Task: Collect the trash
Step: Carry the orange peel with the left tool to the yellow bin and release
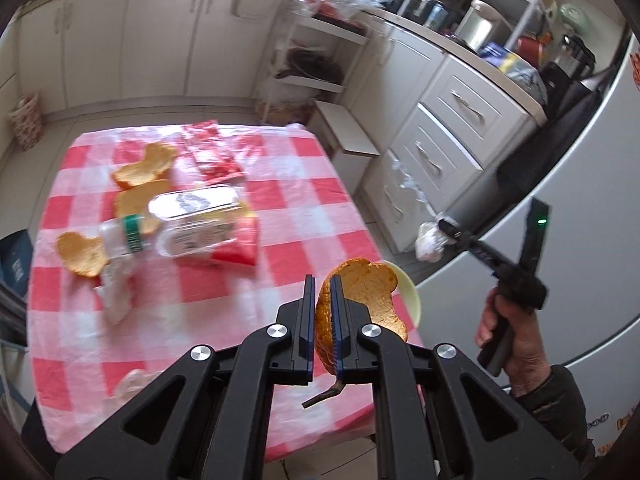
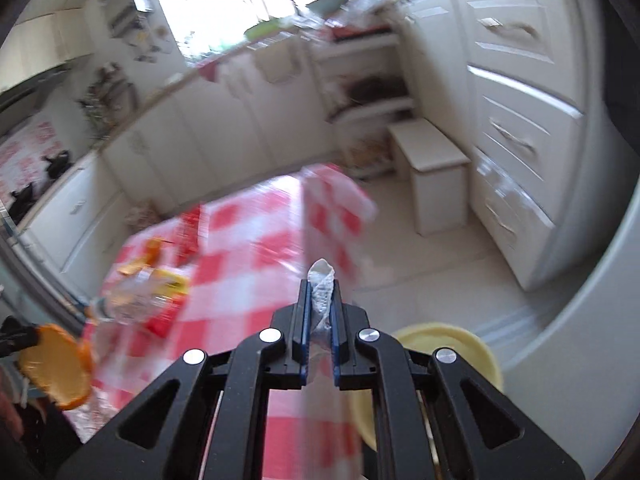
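The left gripper has its fingers pinched on a piece of orange peel, held above the near right corner of the table with its red-and-white checked cloth. The right gripper has its fingers clamped on a crumpled white tissue, which pokes out past the tips; in the left wrist view this gripper sits off the table's right edge, over the floor, a hand around its handle. A pale yellow bin stands just beside the table's near right corner. On the table, toward its left side, lie more orange peels, a clear plastic bottle, red wrappers and another tissue.
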The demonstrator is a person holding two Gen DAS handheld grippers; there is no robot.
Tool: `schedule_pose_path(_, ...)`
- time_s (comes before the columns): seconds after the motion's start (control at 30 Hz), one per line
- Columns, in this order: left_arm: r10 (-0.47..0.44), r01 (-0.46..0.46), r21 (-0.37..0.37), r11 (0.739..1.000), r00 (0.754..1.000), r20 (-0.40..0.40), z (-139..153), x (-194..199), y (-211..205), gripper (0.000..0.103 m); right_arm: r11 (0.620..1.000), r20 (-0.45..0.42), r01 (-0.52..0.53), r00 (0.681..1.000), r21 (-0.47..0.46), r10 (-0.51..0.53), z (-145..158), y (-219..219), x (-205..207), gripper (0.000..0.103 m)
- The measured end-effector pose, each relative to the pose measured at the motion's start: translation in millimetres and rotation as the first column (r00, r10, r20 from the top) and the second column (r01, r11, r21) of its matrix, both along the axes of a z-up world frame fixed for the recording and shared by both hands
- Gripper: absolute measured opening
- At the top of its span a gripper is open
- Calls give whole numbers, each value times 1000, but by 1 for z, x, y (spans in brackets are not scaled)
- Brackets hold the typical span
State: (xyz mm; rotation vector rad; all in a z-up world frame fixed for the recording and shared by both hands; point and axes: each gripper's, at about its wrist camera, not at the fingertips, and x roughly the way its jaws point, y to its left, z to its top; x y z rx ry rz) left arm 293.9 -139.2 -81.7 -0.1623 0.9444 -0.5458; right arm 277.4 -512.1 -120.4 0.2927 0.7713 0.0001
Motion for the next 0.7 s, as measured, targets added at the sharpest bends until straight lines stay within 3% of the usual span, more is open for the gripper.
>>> schedule_pose_path(0.17,-79,79,-7,997,997,3,-1,4,-57,7,997,-182,64,981,-44,-71,-51,-25,13,12)
schedule_pose_path(0.27,-103,103,-12,995,995,-6,-8,13,-90,7,995,-287,85,953,-49,-95,-77,-36,22,36)
schedule_pose_path(0.33,-118,118,-9,993,993,-15,-15,19,-110,7,991,-292,125,948,-38,-131,-78,-46,21,37)
schedule_pose_path(0.43,-138,139,11,990,990,-30,-31,26,-140,7,981,-217,192,959,29,-181,-52,-62,11,40)
schedule_pose_path(0.57,-160,162,39,986,986,-52,-53,33,-174,7,975,-30,218,976,48,-216,2,-63,-4,47)
schedule_pose_path(0.7,-175,180,68,981,982,-72,-78,43,-208,7,973,131,223,965,56,-229,45,-58,-13,51)
